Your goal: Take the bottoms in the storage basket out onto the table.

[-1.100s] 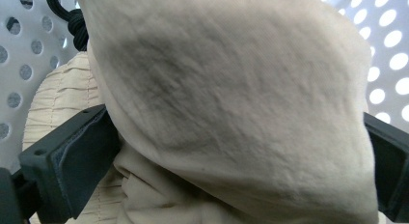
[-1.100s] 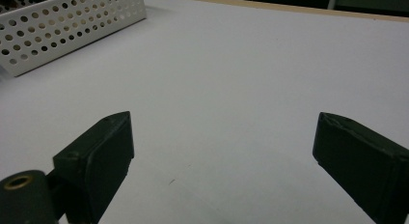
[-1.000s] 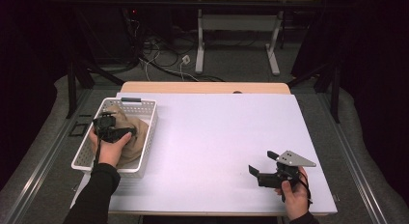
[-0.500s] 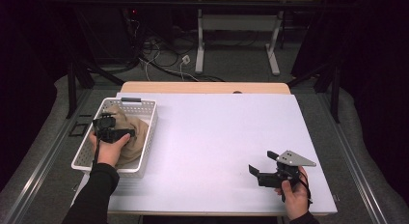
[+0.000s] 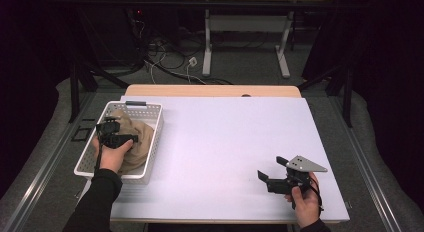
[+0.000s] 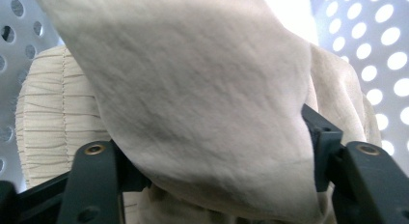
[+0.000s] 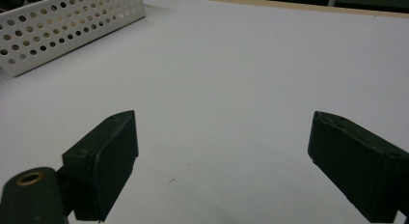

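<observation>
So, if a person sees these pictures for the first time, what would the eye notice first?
Most likely the white perforated basket at the table's left side, with a crumpled beige cloth in it. The left claw is down in that basket, and in the left gripper view its jaws stand wide around a thick fold of the cloth. The right claw waits open over the bare white table near the front right corner.

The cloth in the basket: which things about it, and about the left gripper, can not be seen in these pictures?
- Cloth, high view: its lower part is hidden by the basket wall and the hand; what kind of garment it is, too bunched to tell.
- Left gripper, left gripper view: jaw tips are buried in a fold, so the grip cannot be told.
- Basket floor: covered by cloth.
</observation>
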The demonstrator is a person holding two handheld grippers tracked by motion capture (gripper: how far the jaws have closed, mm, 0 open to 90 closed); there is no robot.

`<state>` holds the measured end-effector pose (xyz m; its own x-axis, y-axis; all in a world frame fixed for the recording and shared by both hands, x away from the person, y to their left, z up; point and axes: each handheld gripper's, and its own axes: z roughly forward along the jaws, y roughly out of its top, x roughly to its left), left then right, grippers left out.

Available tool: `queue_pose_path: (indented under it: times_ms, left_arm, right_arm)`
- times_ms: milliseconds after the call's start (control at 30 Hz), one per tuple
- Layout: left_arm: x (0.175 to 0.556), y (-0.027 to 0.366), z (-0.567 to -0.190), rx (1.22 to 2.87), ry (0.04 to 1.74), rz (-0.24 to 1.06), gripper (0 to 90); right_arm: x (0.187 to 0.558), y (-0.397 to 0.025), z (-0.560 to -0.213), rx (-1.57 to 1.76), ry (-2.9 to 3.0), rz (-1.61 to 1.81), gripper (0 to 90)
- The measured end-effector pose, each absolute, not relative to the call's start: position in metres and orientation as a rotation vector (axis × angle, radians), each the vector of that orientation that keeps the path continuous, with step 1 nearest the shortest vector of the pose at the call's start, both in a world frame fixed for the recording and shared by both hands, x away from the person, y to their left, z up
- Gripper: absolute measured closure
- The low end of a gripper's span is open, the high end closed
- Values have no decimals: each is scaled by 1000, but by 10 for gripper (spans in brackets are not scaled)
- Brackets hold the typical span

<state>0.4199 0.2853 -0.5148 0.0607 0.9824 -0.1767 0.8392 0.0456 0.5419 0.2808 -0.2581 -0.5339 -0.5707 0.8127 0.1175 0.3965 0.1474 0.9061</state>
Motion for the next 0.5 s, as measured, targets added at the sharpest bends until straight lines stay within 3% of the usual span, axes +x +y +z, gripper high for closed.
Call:
queue_pose_path:
  times_ms: [500]
  left_arm:
    - [419, 287, -514, 1814, 1806, 346, 518]
  right_arm:
    - [281, -258, -534, 1159, 2031, 1404, 121]
